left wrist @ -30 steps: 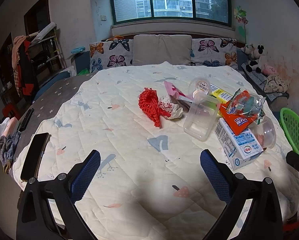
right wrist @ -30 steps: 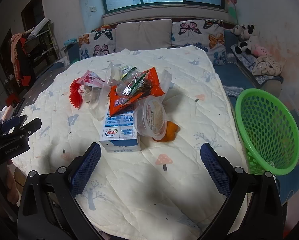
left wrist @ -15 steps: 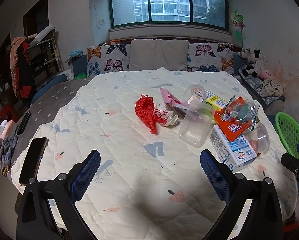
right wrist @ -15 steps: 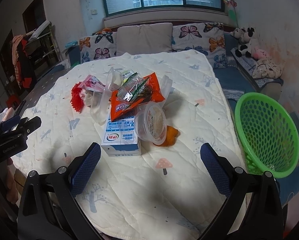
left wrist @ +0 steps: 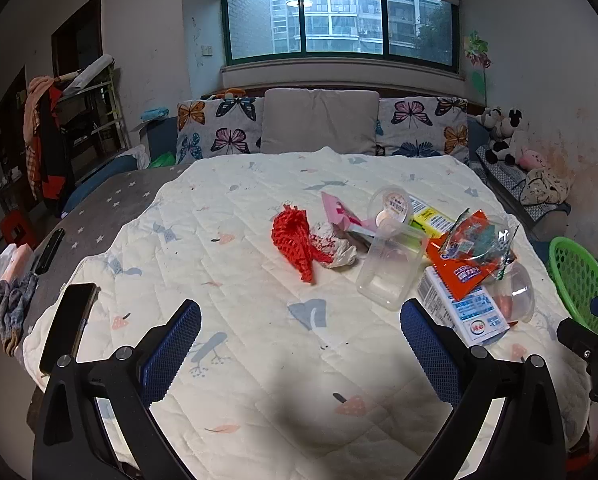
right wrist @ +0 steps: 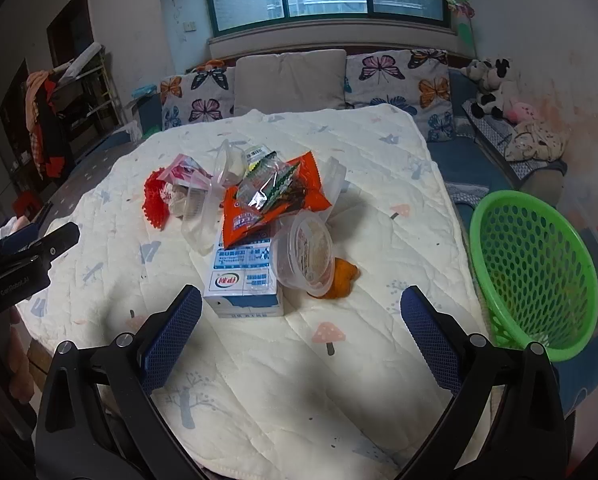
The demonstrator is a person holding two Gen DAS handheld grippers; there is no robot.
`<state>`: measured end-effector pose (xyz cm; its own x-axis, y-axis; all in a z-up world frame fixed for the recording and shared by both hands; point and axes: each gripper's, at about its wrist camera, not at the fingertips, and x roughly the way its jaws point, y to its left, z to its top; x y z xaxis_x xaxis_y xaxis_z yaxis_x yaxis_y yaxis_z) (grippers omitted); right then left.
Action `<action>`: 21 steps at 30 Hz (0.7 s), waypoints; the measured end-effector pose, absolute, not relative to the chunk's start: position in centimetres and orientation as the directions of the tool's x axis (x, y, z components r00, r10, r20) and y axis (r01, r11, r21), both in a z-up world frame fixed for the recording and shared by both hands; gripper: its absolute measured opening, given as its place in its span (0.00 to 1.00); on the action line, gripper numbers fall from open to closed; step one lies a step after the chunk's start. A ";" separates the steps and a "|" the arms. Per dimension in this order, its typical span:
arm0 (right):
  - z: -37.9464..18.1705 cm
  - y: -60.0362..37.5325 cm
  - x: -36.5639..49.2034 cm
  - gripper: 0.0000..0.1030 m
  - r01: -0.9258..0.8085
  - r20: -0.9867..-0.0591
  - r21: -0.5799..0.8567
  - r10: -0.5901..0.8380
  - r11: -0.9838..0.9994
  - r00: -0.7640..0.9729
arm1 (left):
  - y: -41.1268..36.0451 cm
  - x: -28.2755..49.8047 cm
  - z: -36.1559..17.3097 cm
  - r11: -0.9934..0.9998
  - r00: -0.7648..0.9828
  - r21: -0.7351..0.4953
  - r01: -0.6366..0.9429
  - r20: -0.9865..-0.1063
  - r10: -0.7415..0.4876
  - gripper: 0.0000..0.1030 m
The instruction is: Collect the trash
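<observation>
A pile of trash lies on the white quilted bed: a red mesh net (left wrist: 295, 240), a crumpled tissue (left wrist: 337, 246), a clear plastic tub (left wrist: 389, 268), an orange snack wrapper (right wrist: 275, 204), a blue-white milk carton (right wrist: 241, 280), a clear lidded cup (right wrist: 307, 256) and an orange peel (right wrist: 341, 278). A green mesh basket (right wrist: 533, 272) stands off the bed's right edge. My left gripper (left wrist: 299, 350) is open and empty, short of the pile. My right gripper (right wrist: 301, 336) is open and empty, just in front of the carton.
A black phone (left wrist: 67, 328) lies at the bed's left corner, a remote (left wrist: 49, 252) and socks (left wrist: 11, 304) on the grey sheet. Pillows (left wrist: 319, 124) line the headboard. Plush toys (right wrist: 495, 92) sit at the right wall.
Both grippers have drawn back and tilted up slightly, so the trash pile looks a little farther away. Both stay open. Nothing on the bed has moved.
</observation>
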<state>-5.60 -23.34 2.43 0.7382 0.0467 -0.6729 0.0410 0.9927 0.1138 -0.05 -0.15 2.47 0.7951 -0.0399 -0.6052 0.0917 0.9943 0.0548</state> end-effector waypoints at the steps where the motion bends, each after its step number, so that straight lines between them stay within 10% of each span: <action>1: 2.5 -23.4 -5.6 0.96 0.041 -0.671 0.114 0.046 0.993 0.740 | -0.3 0.0 2.6 0.994 0.797 0.056 0.093 -0.603 -0.040 0.94; 21: 3.4 -23.5 -5.6 0.96 0.047 -0.644 0.101 0.030 0.994 0.765 | -1.4 0.5 2.8 0.994 0.801 0.046 0.102 -0.597 -0.055 0.94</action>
